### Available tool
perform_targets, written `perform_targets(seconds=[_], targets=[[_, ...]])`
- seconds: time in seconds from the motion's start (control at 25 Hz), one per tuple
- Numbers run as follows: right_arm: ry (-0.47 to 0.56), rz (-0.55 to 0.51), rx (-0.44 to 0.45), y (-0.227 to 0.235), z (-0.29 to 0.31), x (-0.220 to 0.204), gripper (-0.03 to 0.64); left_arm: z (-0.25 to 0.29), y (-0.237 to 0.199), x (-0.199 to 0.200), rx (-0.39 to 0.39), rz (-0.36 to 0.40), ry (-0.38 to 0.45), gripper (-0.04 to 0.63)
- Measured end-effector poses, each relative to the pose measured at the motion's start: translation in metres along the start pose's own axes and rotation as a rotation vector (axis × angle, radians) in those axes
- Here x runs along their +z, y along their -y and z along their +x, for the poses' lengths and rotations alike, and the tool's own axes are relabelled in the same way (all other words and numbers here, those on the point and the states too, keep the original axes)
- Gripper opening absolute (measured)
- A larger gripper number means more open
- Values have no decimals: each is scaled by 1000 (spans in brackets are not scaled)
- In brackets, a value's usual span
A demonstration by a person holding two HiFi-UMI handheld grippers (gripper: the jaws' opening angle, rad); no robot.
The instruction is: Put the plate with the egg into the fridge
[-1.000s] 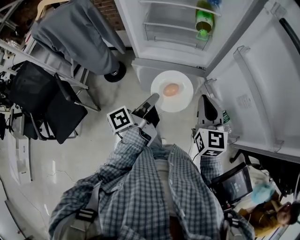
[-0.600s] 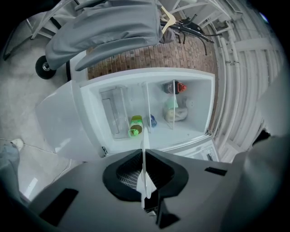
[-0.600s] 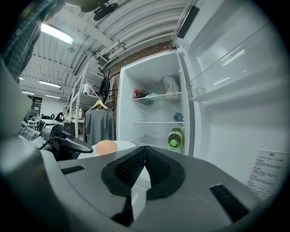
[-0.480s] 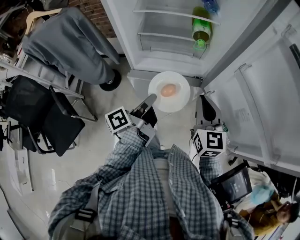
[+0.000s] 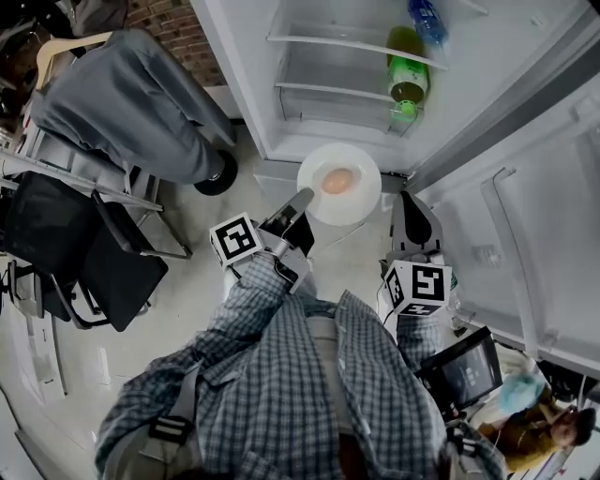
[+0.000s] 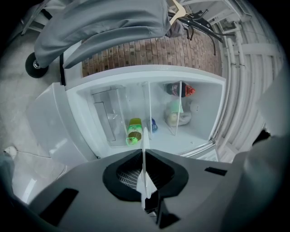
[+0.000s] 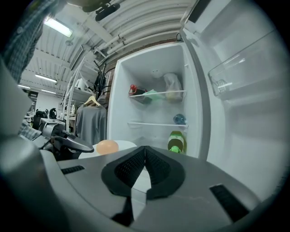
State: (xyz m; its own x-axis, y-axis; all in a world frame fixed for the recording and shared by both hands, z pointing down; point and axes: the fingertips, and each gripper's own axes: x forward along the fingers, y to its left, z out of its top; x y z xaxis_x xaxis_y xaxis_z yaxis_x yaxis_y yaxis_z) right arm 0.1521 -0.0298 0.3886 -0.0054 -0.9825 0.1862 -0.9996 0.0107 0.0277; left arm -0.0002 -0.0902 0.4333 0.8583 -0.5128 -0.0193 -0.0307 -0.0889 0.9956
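A white plate point(image 5: 360, 197) carries a tan egg point(image 5: 337, 180) and hangs level just in front of the open fridge's point(image 5: 328, 56) lower sill. My left gripper point(image 5: 305, 199) is shut on the plate's near left rim. The rim shows as a thin white edge point(image 6: 144, 152) between the jaws in the left gripper view. My right gripper point(image 5: 410, 202) sits to the plate's right, shut and holding nothing. In the right gripper view the egg point(image 7: 107, 146) and plate point(image 7: 126, 145) lie left of the closed jaws.
A green bottle point(image 5: 405, 80) and a blue bottle point(image 5: 427, 21) lie on the fridge's shelves at the right. The open fridge door point(image 5: 525, 216) stands to my right. A jacket-draped chair point(image 5: 131, 103) and a black chair point(image 5: 84, 253) stand at left. Another person point(image 5: 539, 431) is at lower right.
The plate with the egg has moved forward, from clear of the fridge's lower sill to overlapping it. Both grippers kept their hold and spacing.
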Motion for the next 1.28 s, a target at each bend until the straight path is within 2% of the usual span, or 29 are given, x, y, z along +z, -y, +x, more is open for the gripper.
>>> perform_targets(seconds=[0.44,0.76,0.92,1.28], targets=[[2,-15,-44,-2,51,11,6,21,-15,50,-1,-2,-34,18],[-7,-17,-63,-9,71,11,6,26,-19,69,-13,-5,-51,18],[-32,-32,-51,-14,78,9,6,27,-24,74,-10,-25,-39,18],[-45,-64,-21,-15,93,15,6,34,-33,87,15,-7,-21,18]])
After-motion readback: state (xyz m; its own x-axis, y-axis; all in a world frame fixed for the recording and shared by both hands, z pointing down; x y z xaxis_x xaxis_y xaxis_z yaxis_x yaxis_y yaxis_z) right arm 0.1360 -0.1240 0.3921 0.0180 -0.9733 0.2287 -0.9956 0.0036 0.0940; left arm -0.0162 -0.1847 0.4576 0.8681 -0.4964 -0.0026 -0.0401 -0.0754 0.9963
